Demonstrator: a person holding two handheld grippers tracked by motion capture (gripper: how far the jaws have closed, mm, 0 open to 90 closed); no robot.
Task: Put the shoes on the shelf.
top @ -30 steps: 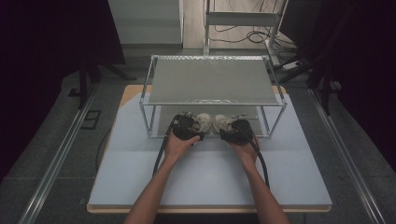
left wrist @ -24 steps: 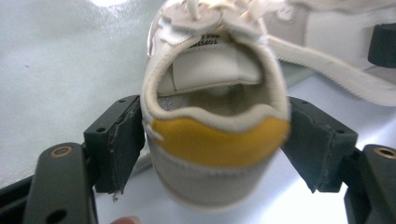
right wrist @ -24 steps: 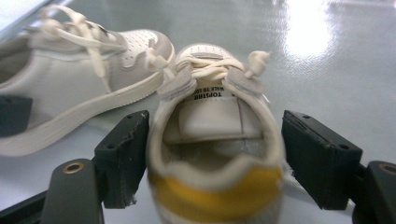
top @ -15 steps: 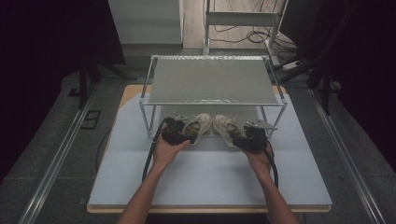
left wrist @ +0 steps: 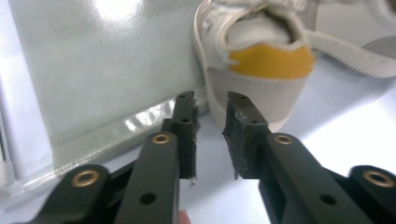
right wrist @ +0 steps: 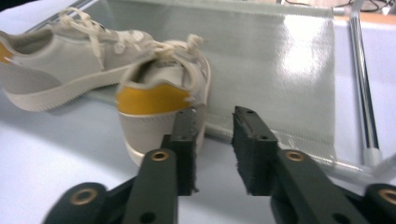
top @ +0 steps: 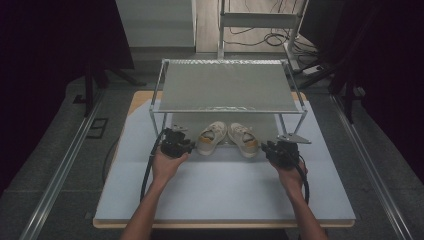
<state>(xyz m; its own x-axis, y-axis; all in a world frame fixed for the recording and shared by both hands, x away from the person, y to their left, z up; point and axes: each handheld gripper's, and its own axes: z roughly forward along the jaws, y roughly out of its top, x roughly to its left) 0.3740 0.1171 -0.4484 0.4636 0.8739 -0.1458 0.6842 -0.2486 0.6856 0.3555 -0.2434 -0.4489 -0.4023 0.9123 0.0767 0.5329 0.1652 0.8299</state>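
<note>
Both shoes sit at the near edge of the rack's lower shelf (top: pixel 190 121), toes pointing away from you, heels splayed: the left shoe (top: pixel 211 138) near your left gripper (top: pixel 186 146), the right shoe (top: pixel 244 139) near your right gripper (top: pixel 267 149). Each gripper's jaws stand a little apart and hold nothing. You look to be backing off after placing the pair, so draw both hands straight toward yourself, low and level, without clipping the yellow heel tabs (left wrist: pixel 272 60) or the rack's front legs (top: pixel 283 131). In the right gripper view the right shoe's heel (right wrist: pixel 154 100) seems to overhang the shelf edge, though the blur makes that uncertain; nudge it farther in if so. Compared with half a second ago, your hands have moved outward and nearer you, and the shoes stand free of the jaws
</note>
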